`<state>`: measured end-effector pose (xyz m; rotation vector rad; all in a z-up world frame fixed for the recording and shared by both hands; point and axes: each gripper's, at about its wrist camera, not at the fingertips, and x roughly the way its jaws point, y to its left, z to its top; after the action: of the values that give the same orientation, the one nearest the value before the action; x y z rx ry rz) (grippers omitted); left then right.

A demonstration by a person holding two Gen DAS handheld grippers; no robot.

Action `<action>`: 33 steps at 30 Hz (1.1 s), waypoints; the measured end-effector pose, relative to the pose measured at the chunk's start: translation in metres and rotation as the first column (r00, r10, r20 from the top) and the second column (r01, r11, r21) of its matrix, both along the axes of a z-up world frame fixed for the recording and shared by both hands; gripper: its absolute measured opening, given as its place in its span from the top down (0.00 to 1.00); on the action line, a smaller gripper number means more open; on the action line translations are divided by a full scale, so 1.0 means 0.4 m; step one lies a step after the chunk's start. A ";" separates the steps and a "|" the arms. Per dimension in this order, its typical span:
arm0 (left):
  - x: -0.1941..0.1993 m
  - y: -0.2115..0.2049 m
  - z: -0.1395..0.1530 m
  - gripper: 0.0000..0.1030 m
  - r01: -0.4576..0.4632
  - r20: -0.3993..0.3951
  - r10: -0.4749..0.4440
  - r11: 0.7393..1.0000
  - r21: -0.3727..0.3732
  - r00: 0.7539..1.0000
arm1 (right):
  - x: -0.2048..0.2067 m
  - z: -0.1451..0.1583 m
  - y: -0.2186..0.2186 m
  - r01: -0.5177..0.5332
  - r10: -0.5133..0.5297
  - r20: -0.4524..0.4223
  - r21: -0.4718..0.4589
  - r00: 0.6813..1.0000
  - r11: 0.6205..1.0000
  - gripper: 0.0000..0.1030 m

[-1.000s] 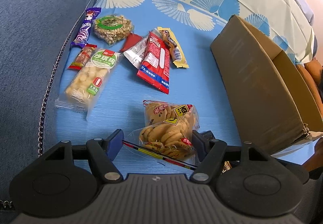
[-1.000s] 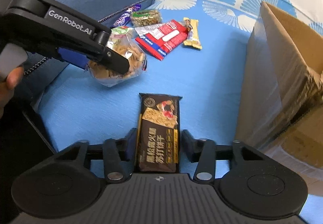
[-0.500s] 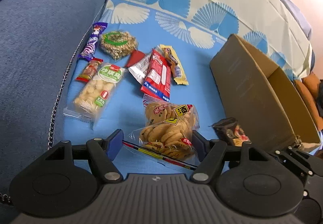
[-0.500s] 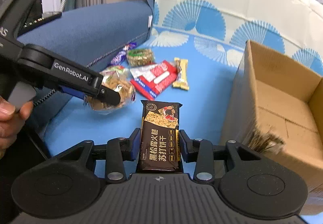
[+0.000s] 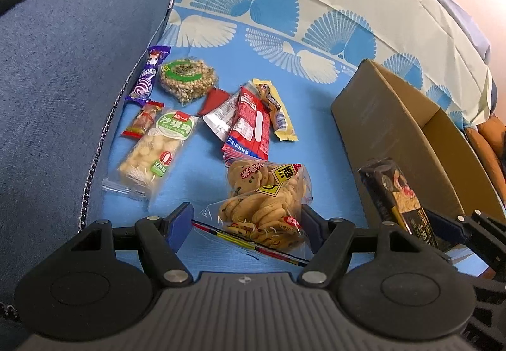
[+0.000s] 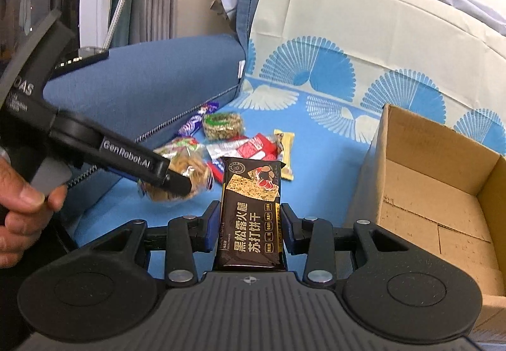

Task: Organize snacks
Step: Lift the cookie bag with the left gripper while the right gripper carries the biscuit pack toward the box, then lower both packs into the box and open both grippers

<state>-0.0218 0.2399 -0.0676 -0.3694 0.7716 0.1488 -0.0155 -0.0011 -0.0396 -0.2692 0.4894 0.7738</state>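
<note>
My left gripper (image 5: 246,222) is shut on a clear bag of rice crackers (image 5: 265,196) and holds it above the blue bed sheet; it also shows in the right wrist view (image 6: 180,177). My right gripper (image 6: 249,224) is shut on a dark cracker packet (image 6: 251,211), held up beside the open cardboard box (image 6: 436,192). The packet (image 5: 395,196) also shows at the right of the left wrist view, in front of the box (image 5: 395,135). Several snacks lie on the sheet: a red packet (image 5: 249,126), a green-labelled puff bag (image 5: 155,151), a round seed cake (image 5: 186,80).
A blue denim cushion (image 5: 63,82) borders the snacks on the left. A fan-patterned pillow (image 5: 316,12) stands behind. A yellow bar (image 5: 278,113), a purple candy (image 5: 148,75) and a small red sausage pack (image 5: 142,120) lie among the snacks. The box is empty inside.
Both grippers have lifted with their snacks. The right gripper has risen higher, and the box's inside has come into its view. The dark packet has entered the left wrist view.
</note>
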 end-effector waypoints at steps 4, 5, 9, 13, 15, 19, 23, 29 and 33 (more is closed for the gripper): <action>-0.009 0.007 0.006 0.26 -0.015 0.022 0.016 1.000 -0.011 1.000 | 0.001 0.012 -0.006 0.002 -0.002 0.007 0.029 1.000 1.000 0.60; -0.012 0.008 0.008 0.26 -0.018 0.029 0.019 1.000 -0.010 0.999 | 0.001 0.017 -0.010 0.003 -0.003 0.011 0.038 1.000 0.999 0.60; -0.025 0.005 0.020 0.26 -0.027 0.062 0.027 1.000 0.004 0.998 | 0.001 0.040 -0.026 0.003 -0.005 0.024 0.085 1.000 0.996 0.60; -0.040 0.008 0.032 0.26 -0.054 0.090 0.053 0.999 0.010 0.995 | 0.004 0.062 -0.043 0.008 -0.013 0.034 0.130 0.999 0.991 0.60; -0.045 0.013 0.036 0.26 -0.068 0.095 0.067 0.998 0.000 0.993 | 0.006 0.073 -0.052 0.012 -0.018 0.041 0.154 0.999 0.988 0.60; -0.051 0.021 0.045 0.26 -0.088 0.092 0.090 0.996 -0.029 0.992 | 0.011 0.088 -0.072 0.018 -0.027 0.045 0.189 0.999 0.982 0.60; -0.046 -0.002 0.069 0.26 -0.072 0.091 0.074 0.997 -0.031 0.993 | 0.030 0.101 -0.090 0.038 -0.048 0.037 0.227 0.998 0.973 0.60; -0.017 -0.084 0.117 0.26 -0.042 0.110 0.046 0.998 -0.043 0.993 | 0.080 0.117 -0.128 0.108 -0.108 -0.014 0.299 0.994 0.948 0.60; 0.018 -0.155 0.162 0.26 -0.008 0.141 0.015 0.999 -0.054 0.990 | 0.114 0.127 -0.165 0.175 -0.167 -0.054 0.348 0.984 0.921 0.60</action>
<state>-0.0146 0.1778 -0.0028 -0.4306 0.6349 0.1119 0.0302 -0.0673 0.0113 0.1160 0.3819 0.6793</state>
